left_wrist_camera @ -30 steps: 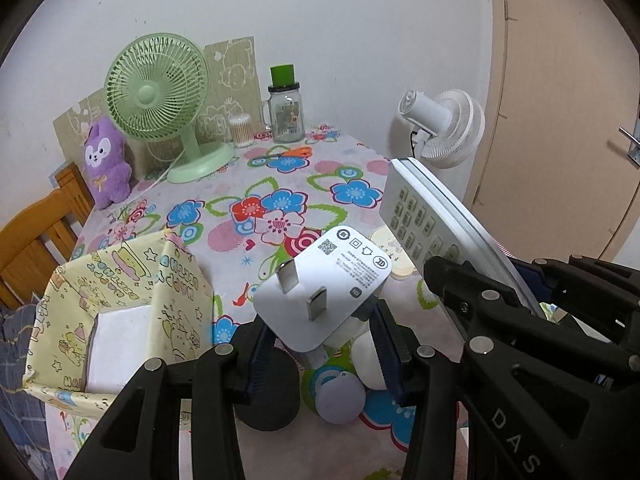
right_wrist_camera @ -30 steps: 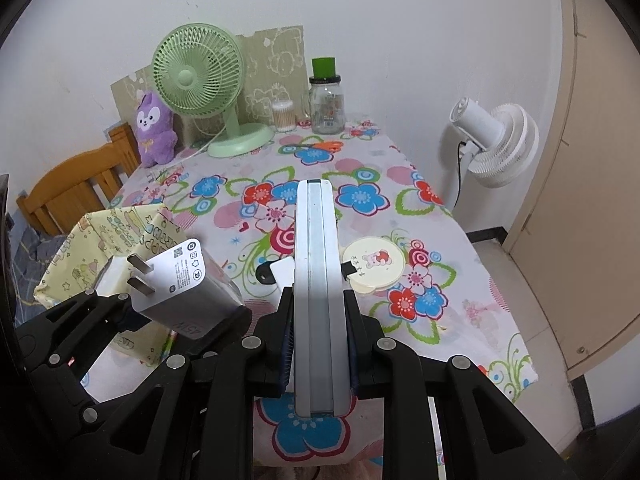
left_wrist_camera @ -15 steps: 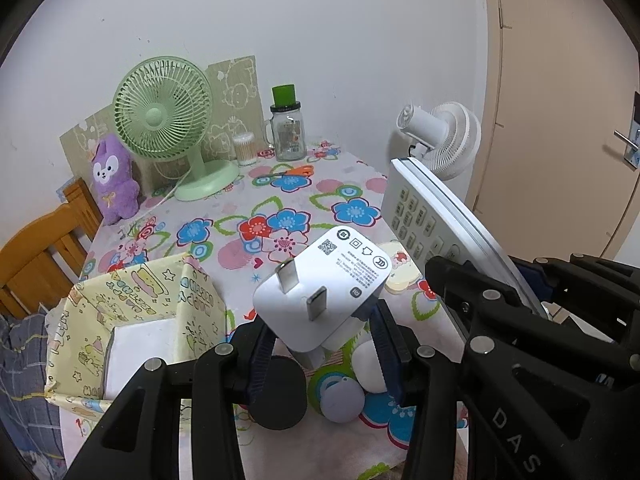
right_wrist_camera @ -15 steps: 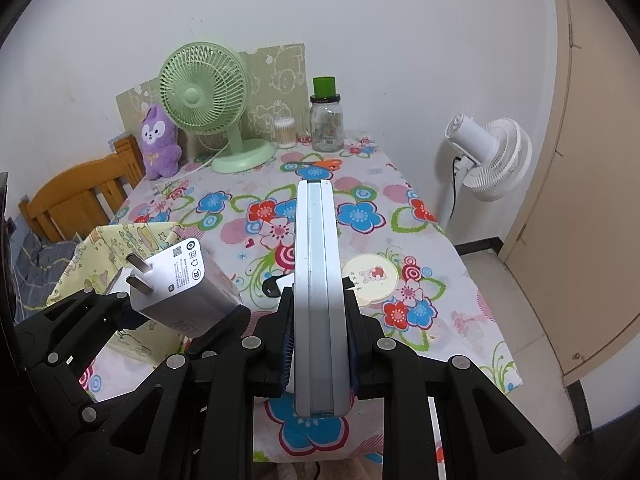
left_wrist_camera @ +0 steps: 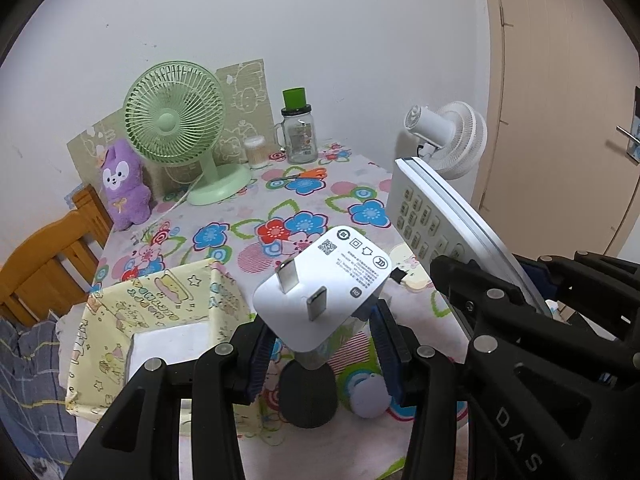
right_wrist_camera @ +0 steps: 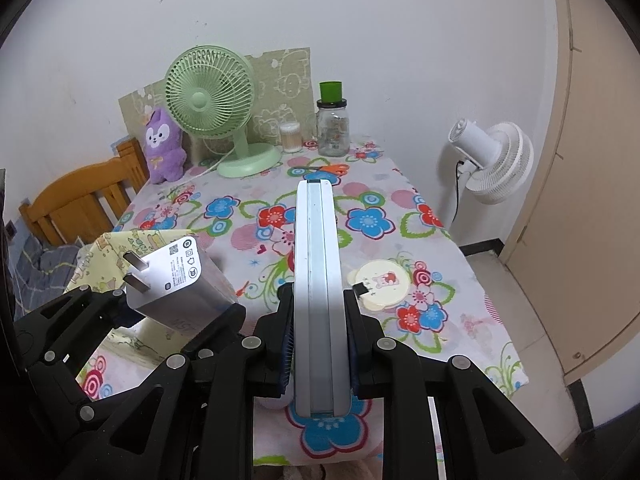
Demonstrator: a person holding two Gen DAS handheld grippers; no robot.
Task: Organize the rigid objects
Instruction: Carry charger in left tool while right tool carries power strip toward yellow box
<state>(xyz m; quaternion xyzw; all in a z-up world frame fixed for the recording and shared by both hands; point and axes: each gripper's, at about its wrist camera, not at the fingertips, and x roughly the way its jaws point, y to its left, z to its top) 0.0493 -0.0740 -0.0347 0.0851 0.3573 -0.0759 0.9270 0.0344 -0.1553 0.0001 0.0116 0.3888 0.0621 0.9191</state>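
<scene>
1. Left wrist view: left gripper (left_wrist_camera: 322, 346) clenched on charger (left_wrist_camera: 320, 292). Blue pads press both its sides; prongs point up toward cam, label face w/ QR code faces up-right.
2. Charger held in air above table (left_wrist_camera: 280, 200), over its near edge, just right of the box (left_wrist_camera: 160, 320).
3. Box = yellow cartoon-print, open top, white floor inside, sits at table's near-left corner.
4. Under the charger, on the near edge: black round thing (left_wrist_camera: 308, 396) + pale lilac disc (left_wrist_camera: 370, 398), close together; can't tell if touching.
5. Right wrist view: right gripper (right_wrist_camera: 318, 344) clamped tight on remote (right_wrist_camera: 318, 292), gripping it edge-on by its lower part. Remote sticks up and away from cam, narrow side to the lens.
6. From left cam the remote's button face shows, tilted, facing left toward charger. The 2 grippers are side by side, near each other, not touching.
7. Remote is in air over table's near edge; round cream coaster (right_wrist_camera: 382, 282) w/ bear print lies on the cloth just right of it.
8. Far edge of table, along the wall: purple plush (right_wrist_camera: 162, 146) at far-left corner, green fan (right_wrist_camera: 212, 102), swab tub (right_wrist_camera: 290, 138), jar (right_wrist_camera: 332, 128) w/ green cap; scissors (right_wrist_camera: 332, 169) w/ orange handles lie in front of jar.
9. Off table: wooden chair (right_wrist_camera: 80, 204) at left edge, white fan (right_wrist_camera: 494, 160) at right beside a door (right_wrist_camera: 592, 160).
</scene>
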